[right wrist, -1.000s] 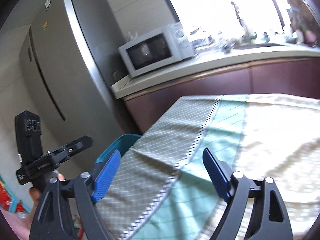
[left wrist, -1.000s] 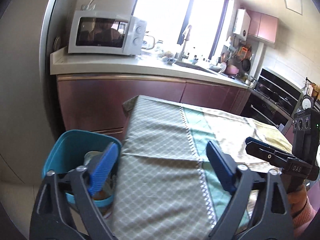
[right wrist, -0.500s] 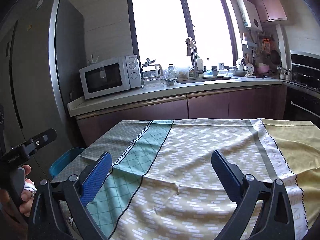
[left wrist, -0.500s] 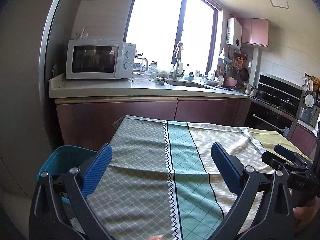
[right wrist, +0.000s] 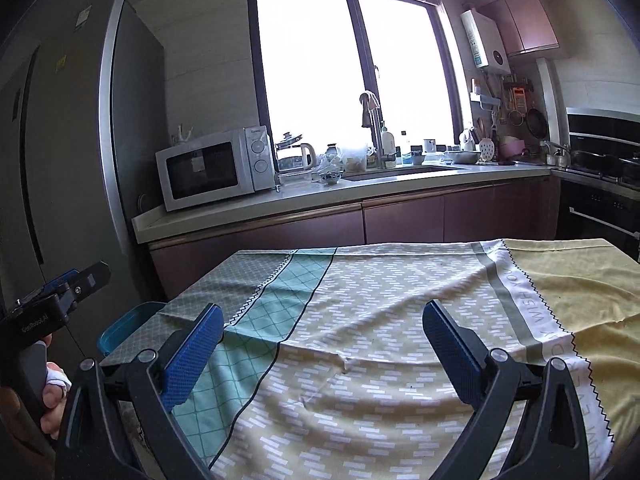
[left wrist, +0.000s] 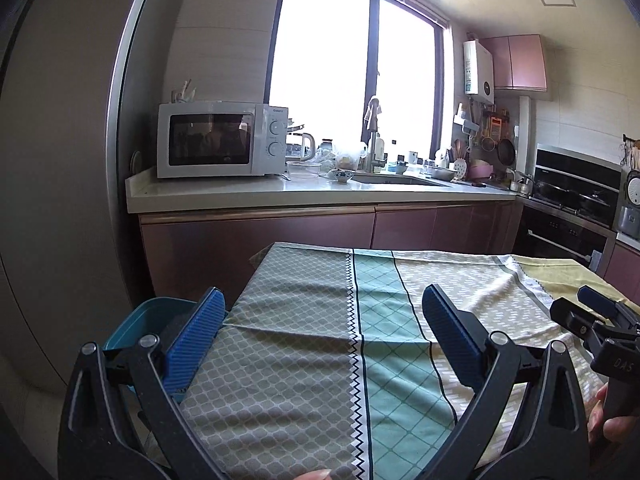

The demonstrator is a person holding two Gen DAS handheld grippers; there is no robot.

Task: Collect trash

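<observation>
Above the tablecloth (left wrist: 320,360), left tongs (left wrist: 320,336) and right tongs (right wrist: 324,344) hover level, both wide.

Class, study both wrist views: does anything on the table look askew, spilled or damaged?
Nothing is spilled or broken. The only irregularity is the tablecloth, rumpled into soft wrinkles near its front edge. Both tongs, left and right, are open and empty above it.

Left gripper (left wrist: 324,344): jaws spread wide, nothing between blue pads (left wrist: 196,336), held level, pointing forward. Right gripper (right wrist: 324,352): jaws equally wide, empty, level, just right of left one. Bare fingers wrap each handle.
</observation>
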